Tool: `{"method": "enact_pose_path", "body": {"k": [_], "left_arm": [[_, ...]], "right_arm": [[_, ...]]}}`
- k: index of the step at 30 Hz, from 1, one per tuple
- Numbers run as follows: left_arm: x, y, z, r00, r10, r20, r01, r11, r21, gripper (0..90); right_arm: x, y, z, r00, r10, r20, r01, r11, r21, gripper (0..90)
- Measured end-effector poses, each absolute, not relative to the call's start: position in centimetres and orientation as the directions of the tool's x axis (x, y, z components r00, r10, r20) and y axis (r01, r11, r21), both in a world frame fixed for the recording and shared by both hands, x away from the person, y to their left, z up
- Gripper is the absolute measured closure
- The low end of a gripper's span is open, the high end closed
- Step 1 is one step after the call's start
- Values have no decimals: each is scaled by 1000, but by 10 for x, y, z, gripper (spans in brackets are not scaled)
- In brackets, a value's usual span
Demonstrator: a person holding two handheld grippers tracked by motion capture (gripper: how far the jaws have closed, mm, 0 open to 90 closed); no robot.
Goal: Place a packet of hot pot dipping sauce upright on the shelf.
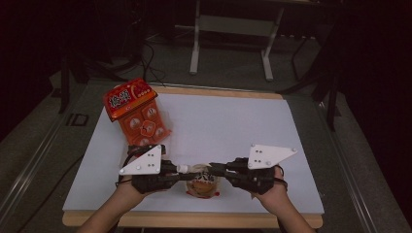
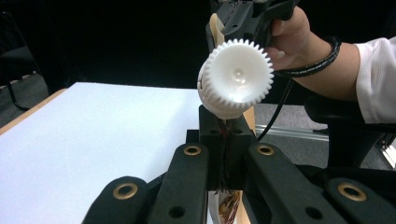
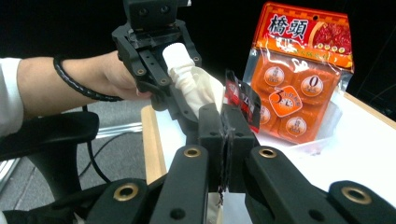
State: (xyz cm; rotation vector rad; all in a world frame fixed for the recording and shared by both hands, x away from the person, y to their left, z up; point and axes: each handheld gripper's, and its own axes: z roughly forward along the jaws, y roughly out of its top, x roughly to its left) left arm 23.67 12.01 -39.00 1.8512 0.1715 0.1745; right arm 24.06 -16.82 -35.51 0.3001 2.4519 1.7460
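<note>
Two grippers meet over the near edge of the bench (image 1: pixel 233 121), whose white top carries, well apart at the far left, an orange snack pack (image 1: pixel 136 112) propped up and out of the way. Between the hands hangs a spouted pouch (image 1: pixel 203 180), printed side up, held just above the bench edge. The left gripper (image 1: pixel 180 171) has its jaws closed on the pouch just below the white ridged cap (image 2: pixel 236 77), which sticks out past the jaws. The right gripper (image 1: pixel 216 170) is clamped on the opposite edge of the pouch, its jaws pinching the thin film (image 3: pixel 243 100). Holding both ends likely keeps the soft pouch taut so the cap end stays steady for handling.
</note>
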Motion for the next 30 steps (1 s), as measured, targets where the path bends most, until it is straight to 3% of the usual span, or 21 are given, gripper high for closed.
{"method": "enact_pose_path", "body": {"k": [4,10,17,20,23,30], "left_arm": [[235,121,-384,977,210,33,26,-276,961,894],[235,131,-377,974,226,27,31,-252,967,894],[236,148,-369,961,260,90,-15,-275,961,896],[236,157,-366,958,274,90,-14,-268,963,896],[236,169,-363,955,282,96,-21,-257,966,896],[242,193,-360,941,319,111,-20,-277,961,896]], "right_arm": [[241,-170,-352,-972,235,24,94,293,952,795],[244,-178,-349,-961,272,41,112,253,961,570],[249,-196,-346,-937,343,59,128,182,975,315],[253,-206,-348,-937,337,90,149,151,977,164],[256,-213,-352,-930,359,76,138,151,979,130],[260,-224,-363,-909,404,102,181,164,970,140]]}}
